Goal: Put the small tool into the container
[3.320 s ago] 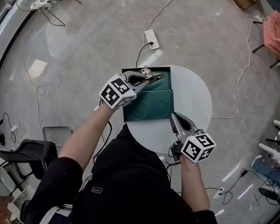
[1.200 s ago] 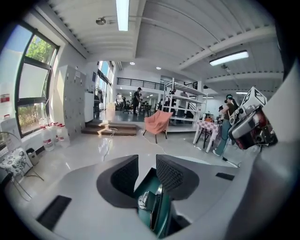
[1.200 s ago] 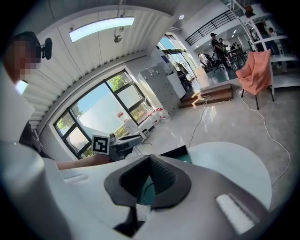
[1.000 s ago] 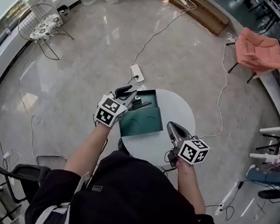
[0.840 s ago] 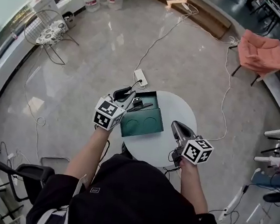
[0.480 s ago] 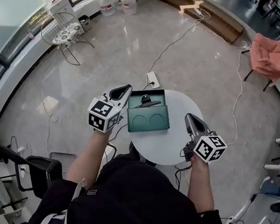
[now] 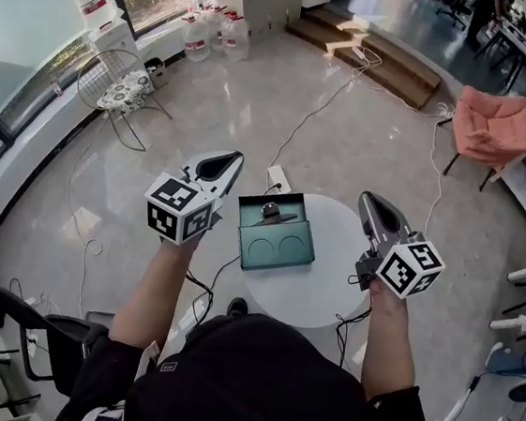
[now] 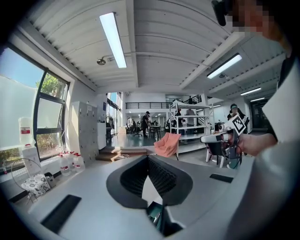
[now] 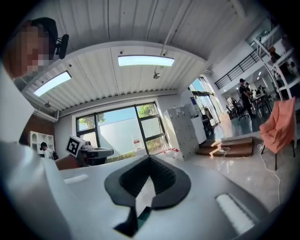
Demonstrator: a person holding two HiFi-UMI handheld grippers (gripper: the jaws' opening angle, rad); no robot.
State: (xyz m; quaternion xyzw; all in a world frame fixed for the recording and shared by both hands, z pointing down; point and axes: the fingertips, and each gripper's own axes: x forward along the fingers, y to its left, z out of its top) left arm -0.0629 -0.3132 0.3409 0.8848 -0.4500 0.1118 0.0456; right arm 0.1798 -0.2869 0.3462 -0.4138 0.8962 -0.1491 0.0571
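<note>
A green open container (image 7: 277, 239) stands on a round white table (image 7: 335, 284). The small dark tool with a metal part (image 7: 270, 213) lies in the container's far compartment. My left gripper (image 7: 229, 159) hovers left of the container, raised well above the table and shut with nothing in it. It also shows in its own view (image 8: 149, 160). My right gripper (image 7: 373, 206) is raised at the container's right, and its jaws meet with nothing between them (image 9: 150, 159). A green sliver of the container (image 8: 154, 213) shows under the left jaws.
A white power strip (image 7: 276, 176) and cables lie on the floor beyond the table. A wire chair (image 7: 120, 94) and water bottles (image 7: 208, 31) stand at the far left. Steps (image 7: 394, 57) and a salmon chair (image 7: 497, 128) are at the far right, a black office chair (image 7: 29, 320) at the near left.
The left gripper's jaws have closed with nothing in them. Both grippers have risen and spread away from the container. The tool stays in the container.
</note>
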